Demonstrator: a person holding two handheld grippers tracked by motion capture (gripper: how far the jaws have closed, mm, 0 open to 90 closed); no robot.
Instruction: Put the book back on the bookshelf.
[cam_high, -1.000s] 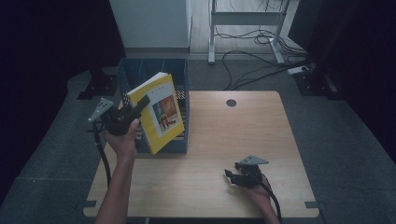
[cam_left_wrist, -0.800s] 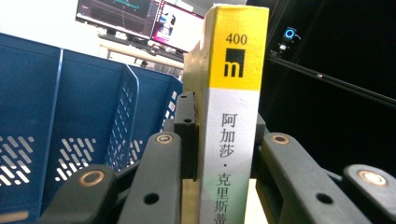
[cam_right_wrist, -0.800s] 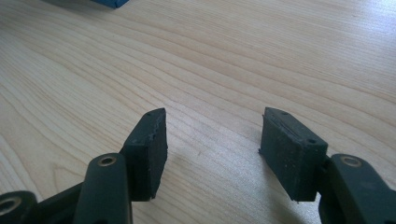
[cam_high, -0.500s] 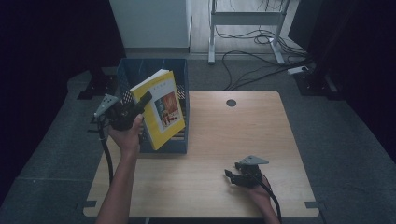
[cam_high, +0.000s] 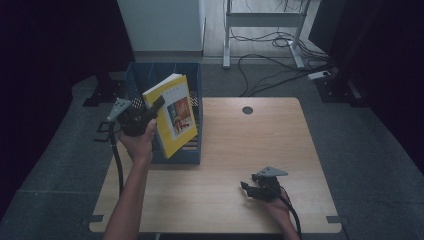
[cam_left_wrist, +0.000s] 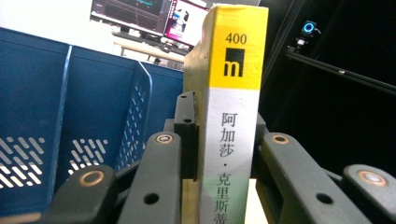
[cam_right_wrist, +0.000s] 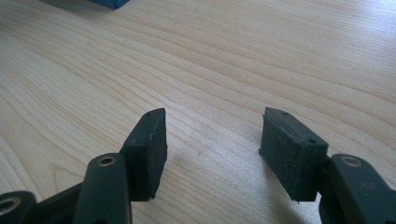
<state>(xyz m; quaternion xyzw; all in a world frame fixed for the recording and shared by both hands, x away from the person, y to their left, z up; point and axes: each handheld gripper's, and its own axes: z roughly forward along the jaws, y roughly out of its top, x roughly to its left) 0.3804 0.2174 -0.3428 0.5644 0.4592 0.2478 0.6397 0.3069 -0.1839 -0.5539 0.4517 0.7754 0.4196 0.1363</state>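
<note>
A yellow book (cam_high: 172, 112) is held tilted above the blue plastic crate (cam_high: 165, 75) at the table's left. My left gripper (cam_high: 150, 107) is shut on the book's spine edge. The left gripper view shows that spine (cam_left_wrist: 231, 112), yellow on top and white below with printed characters, clamped between the black jaws, with the crate's perforated wall (cam_left_wrist: 60, 121) behind it. My right gripper (cam_high: 248, 189) rests low on the wooden table (cam_high: 250, 145) near its front right, open, and in the right gripper view the two pads (cam_right_wrist: 149, 149) have bare wood between them.
The table has a round cable hole (cam_high: 247, 110) toward the back. A desk frame (cam_high: 260, 25) and loose cables (cam_high: 280, 70) lie on the floor beyond the table. Dark curtains stand at both sides.
The left gripper has carried the book a little to the right and toward the crate, turning it more upright. The right gripper has stayed put.
</note>
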